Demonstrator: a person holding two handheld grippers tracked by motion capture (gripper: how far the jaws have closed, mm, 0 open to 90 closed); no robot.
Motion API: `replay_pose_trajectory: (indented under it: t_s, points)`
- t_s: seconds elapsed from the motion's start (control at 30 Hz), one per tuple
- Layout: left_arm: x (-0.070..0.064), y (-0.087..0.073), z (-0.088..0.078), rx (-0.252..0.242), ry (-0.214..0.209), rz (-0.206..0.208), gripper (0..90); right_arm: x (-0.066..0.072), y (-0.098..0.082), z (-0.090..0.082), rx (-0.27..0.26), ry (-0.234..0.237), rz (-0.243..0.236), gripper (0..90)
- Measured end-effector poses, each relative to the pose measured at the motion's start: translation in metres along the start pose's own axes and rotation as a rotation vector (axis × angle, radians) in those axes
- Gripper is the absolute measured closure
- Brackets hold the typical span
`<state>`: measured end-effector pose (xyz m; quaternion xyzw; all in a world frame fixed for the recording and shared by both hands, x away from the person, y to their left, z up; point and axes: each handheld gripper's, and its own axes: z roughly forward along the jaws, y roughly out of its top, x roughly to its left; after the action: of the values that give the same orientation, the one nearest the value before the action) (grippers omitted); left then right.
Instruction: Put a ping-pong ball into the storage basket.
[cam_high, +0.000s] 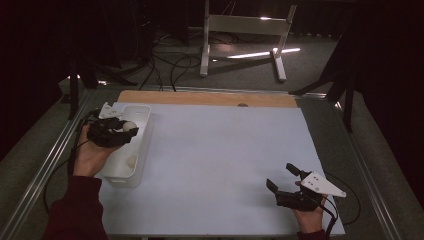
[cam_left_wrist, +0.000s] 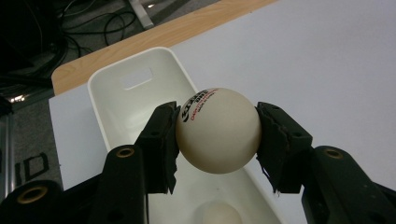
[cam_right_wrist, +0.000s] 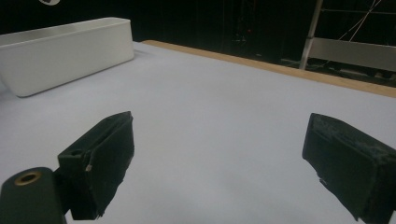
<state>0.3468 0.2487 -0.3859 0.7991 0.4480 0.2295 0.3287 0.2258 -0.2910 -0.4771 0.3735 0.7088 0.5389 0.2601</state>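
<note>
Black two-jaw tongs (cam_high: 286, 180) with brass-ringed screw holes, grey three-cornered plate (cam_high: 322, 184), trailing cable, maroon sleeve (cam_high: 75, 210).

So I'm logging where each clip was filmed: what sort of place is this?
Probably a lab or studio recording bay: a white-covered table ringed by black curtains, loose cables on carpet, and a white stand behind.

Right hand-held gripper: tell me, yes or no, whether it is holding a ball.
No. The right hand-held gripper has its jaws wide apart over the bare table with nothing between them.
</note>
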Motion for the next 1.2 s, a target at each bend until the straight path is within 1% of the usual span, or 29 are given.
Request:
replay_pose_trajectory:
  t_s: [0.43,1.2]
  points:
    - [0.0032,-0.0086,0.0031,0.015,0.004,-0.014,51.5,0.0001,0.0001,-0.0001,-0.002,-0.002,0.0,8.8]
    - [0.0036,-0.0084,0.005,0.023,0.009,-0.015,51.3,-0.0005,0.0003,-0.0009,-0.003,-0.004,0.002,8.9]
